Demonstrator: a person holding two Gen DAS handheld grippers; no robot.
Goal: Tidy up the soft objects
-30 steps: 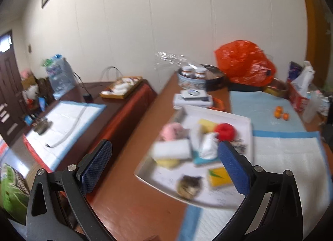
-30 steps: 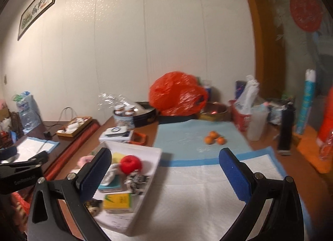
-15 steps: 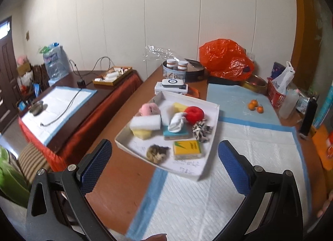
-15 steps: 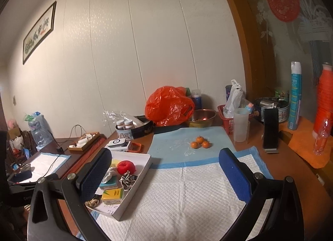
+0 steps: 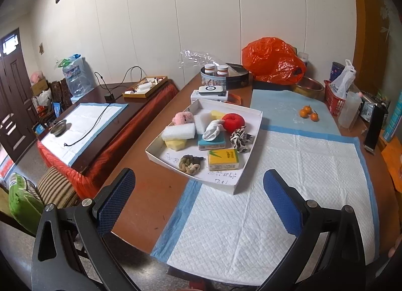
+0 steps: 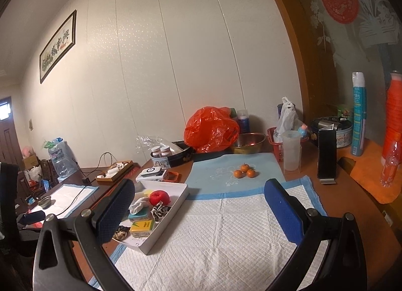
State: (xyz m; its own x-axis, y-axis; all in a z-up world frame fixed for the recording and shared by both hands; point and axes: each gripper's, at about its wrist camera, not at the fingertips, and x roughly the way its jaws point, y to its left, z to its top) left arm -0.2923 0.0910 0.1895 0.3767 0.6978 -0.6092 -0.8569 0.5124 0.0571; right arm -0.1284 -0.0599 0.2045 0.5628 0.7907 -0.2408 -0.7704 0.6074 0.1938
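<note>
In the left wrist view, a side table with a white pad (image 5: 83,125) fills the left of the frame. The left tongs (image 5: 198,203) sit at the bottom centre, blue pads spread wide and empty, hovering above the near edge of the worktop (image 5: 140,190). Just above centre lies a white tray (image 5: 226,182), one corner resting on the white mat (image 5: 289,190). All the soft things are in it: a pink plush (image 5: 183,118) at its upper left, white foam (image 5: 179,132) over a yellow sponge (image 5: 176,143), a white cloth (image 5: 212,128) on a teal sponge (image 5: 213,141), a red ball (image 5: 233,121), a striped scrunchie (image 5: 240,137), a knotted rope (image 5: 189,164) and a yellow box (image 5: 223,159) at the near end. To the right, the mat is bare; three oranges (image 5: 307,113) lie at the upper right on a blue mat (image 5: 281,107).

In the right wrist view, the tray (image 6: 173,205) shows at the lower left, partly behind the left pad of the right tongs (image 6: 198,213), which are likewise released and holding nothing over the mat (image 6: 226,240).

Judging by this, sorting has not begun: nothing has left the tray, nothing is gripped, and every item remains to be moved.
</note>
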